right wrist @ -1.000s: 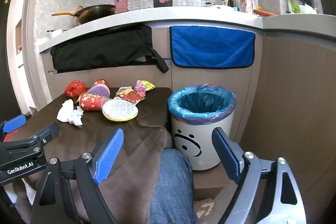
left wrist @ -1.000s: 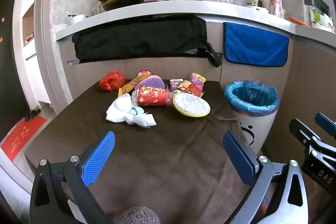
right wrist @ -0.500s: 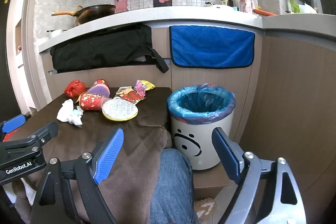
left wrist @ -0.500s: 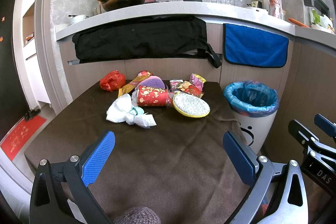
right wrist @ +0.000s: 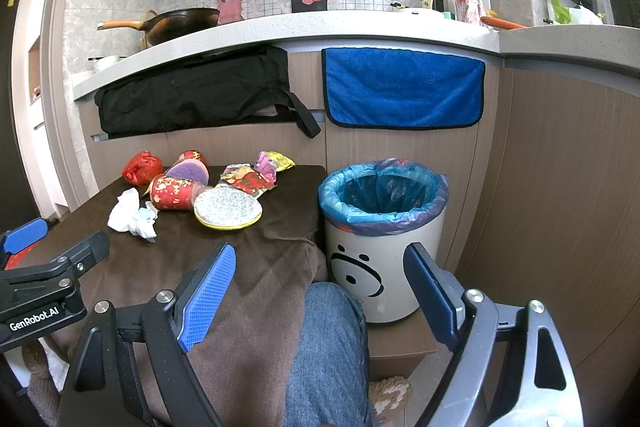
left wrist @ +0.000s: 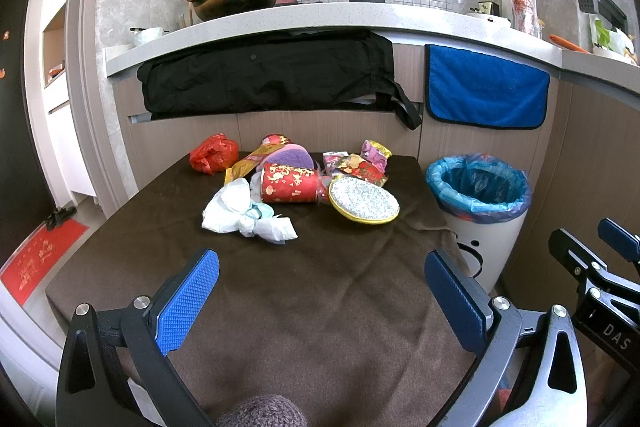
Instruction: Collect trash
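Note:
Trash lies in a heap at the far end of the brown-covered table (left wrist: 320,307): a crumpled white tissue (left wrist: 244,215), a red printed cup on its side (left wrist: 290,183), a round glittery lid with a yellow rim (left wrist: 364,200), a red plastic bag (left wrist: 213,153), a purple sponge (left wrist: 289,157) and colourful wrappers (left wrist: 360,163). A white bin with a blue liner (right wrist: 382,207) stands off the table's right edge. My left gripper (left wrist: 322,287) hovers open over the near table. My right gripper (right wrist: 320,287) is open above a person's knee (right wrist: 328,347), short of the bin.
A counter with a wok (left wrist: 236,1) runs behind the table. A black bag (left wrist: 264,75) and a blue towel (left wrist: 486,93) hang from its edge. Wood panelling (right wrist: 560,207) closes in right of the bin. A red mat (left wrist: 38,259) lies on the floor at left.

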`<state>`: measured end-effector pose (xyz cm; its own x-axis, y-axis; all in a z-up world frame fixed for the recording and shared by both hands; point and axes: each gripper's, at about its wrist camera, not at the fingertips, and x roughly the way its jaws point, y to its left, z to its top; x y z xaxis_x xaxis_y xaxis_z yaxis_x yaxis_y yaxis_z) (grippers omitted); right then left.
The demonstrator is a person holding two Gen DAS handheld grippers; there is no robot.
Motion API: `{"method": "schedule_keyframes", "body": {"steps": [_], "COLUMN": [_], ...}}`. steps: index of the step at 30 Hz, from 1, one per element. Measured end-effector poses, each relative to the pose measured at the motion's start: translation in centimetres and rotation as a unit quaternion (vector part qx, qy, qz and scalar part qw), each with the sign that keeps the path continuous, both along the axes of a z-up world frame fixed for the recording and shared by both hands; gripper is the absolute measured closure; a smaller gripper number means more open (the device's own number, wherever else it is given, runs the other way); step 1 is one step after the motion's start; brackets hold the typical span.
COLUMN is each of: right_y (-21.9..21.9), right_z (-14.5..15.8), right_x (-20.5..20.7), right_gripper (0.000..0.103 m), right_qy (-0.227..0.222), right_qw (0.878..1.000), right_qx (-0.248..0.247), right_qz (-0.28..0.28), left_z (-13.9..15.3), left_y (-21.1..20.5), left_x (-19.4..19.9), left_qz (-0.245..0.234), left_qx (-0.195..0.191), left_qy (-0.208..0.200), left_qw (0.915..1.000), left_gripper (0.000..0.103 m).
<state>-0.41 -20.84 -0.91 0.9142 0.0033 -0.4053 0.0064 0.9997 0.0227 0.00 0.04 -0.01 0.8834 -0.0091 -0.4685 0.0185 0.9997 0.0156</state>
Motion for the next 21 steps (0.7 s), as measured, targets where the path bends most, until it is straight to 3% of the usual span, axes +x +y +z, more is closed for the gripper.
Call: {"method": "schedule_keyframes", "body": {"steps": [21], "right_y": [-0.24], "right_z": [0.21], "right_x": [-0.13], "right_gripper": [0.019], "right_qy": [0.000], "right_qw": [1.000], "right_qx": [0.001], "right_qz": [-0.002], "left_z": [0.01], "left_y": [0.01], "left_x": [-0.04], "left_qz": [0.000], "left_qx": [-0.001], "left_qy": [0.000], "left_qw": [1.0000], "left_gripper": [0.001]}}
